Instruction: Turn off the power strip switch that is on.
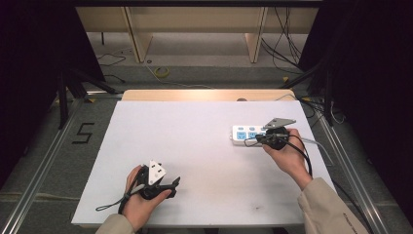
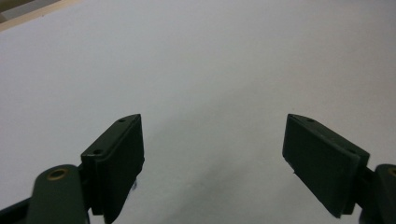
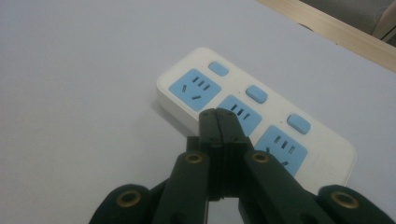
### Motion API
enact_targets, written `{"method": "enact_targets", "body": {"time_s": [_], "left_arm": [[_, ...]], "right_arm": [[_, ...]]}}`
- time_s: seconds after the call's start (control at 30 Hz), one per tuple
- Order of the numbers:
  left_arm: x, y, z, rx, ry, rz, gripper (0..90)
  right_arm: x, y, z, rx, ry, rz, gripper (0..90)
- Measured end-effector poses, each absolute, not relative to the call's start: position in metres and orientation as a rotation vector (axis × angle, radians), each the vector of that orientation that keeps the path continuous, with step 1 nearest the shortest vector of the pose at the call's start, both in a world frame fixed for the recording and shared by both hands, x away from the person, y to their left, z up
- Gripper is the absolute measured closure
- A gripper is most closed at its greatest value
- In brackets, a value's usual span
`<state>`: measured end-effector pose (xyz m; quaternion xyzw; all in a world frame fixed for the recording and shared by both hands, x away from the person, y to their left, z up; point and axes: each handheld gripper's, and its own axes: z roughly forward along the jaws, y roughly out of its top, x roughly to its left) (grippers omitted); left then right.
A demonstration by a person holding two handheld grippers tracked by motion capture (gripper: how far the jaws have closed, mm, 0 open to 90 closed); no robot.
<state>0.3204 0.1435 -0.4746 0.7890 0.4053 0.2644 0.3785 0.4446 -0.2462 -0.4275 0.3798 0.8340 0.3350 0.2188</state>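
White power strip (image 3: pixel 243 109) on table (image 1: pixel 195 146), switches apparently unpressed; right gripper (image 3: pixel 218 114) pinched shut, empty, poised above; left gripper (image 2: pixel 212 149) wide, idle.

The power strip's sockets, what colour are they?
Light blue, on a white power strip; best seen in the right gripper view.

The left black two-jaw hand-held gripper (image 1: pixel 168 185) lay low in the person's left hand (image 1: pixel 139 195), its jaws standing wide apart with nothing between them. The right black hand-held gripper (image 1: pixel 251 140) was gripped by the right hand (image 1: pixel 287 153), beige sleeve behind it, its jaws pressed flat together and pointing away from that hand.
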Motion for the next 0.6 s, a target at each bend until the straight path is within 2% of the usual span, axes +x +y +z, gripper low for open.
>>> {"method": "enact_targets", "body": {"time_s": [0.6], "left_arm": [[0.3205,0.1433,-0.4746,2.018,1.035,0.677,20.7]], "right_arm": [[0.455,-0.2447,-0.4316,1.078,2.316,0.905,90.0]]}}
